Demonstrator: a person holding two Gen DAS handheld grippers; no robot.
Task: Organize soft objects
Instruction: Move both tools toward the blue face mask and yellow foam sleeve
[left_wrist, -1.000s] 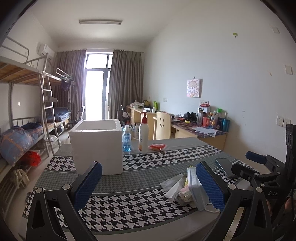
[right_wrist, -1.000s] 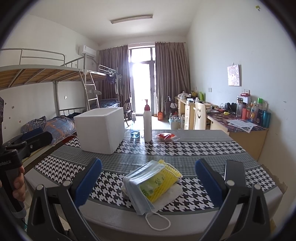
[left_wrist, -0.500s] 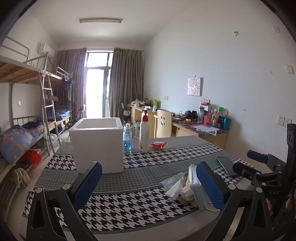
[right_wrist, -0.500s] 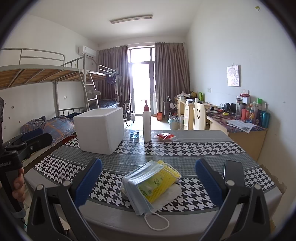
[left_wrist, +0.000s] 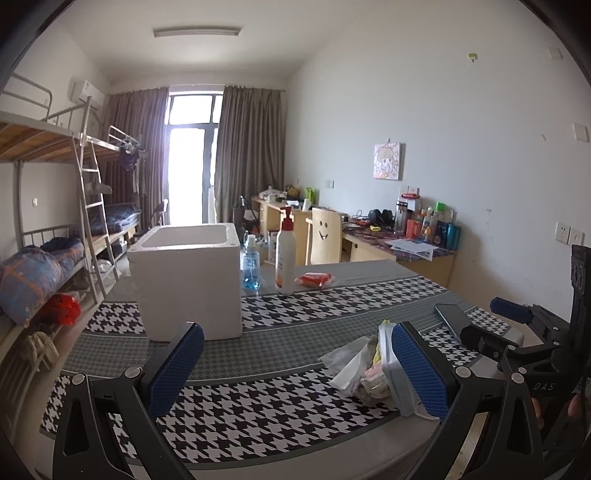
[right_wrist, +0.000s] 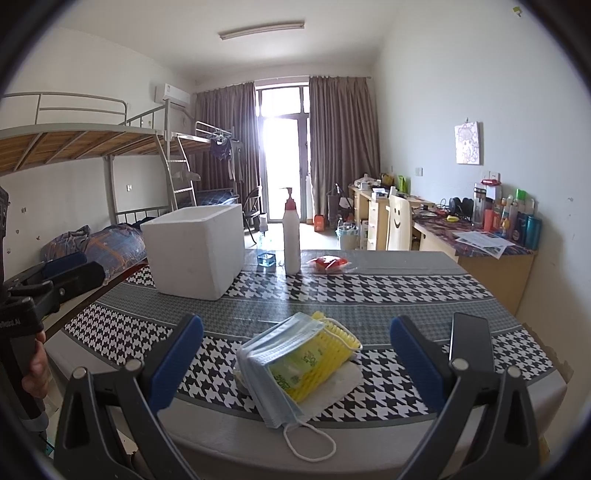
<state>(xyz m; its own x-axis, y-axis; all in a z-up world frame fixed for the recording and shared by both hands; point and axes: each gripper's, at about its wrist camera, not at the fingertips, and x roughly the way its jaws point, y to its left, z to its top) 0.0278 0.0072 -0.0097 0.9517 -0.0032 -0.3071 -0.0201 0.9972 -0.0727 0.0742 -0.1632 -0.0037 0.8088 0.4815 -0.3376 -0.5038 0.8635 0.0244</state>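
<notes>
A heap of soft things lies near the table's front edge: blue face masks (right_wrist: 273, 354) draped over a green tissue pack (right_wrist: 299, 365) and yellow foam netting (right_wrist: 332, 339), on a white tissue. My right gripper (right_wrist: 295, 362) is open, its blue pads on either side of the heap, short of it. In the left wrist view the same heap (left_wrist: 369, 365) sits just left of the right pad, and my left gripper (left_wrist: 295, 369) stands open over bare cloth. An open white foam box (left_wrist: 188, 280) stands at the table's left.
A pump bottle (left_wrist: 285, 254), a small blue spray bottle (left_wrist: 251, 266) and a red packet (left_wrist: 314, 279) stand behind the box. A black phone (right_wrist: 469, 339) lies at the right. The houndstooth cloth (left_wrist: 258, 406) covers the table. Bunk beds are on the left, desks on the right.
Both grippers have drifted only slightly; the heap sits a little lower and nearer in both views. Nothing was taken hold of or let go.
</notes>
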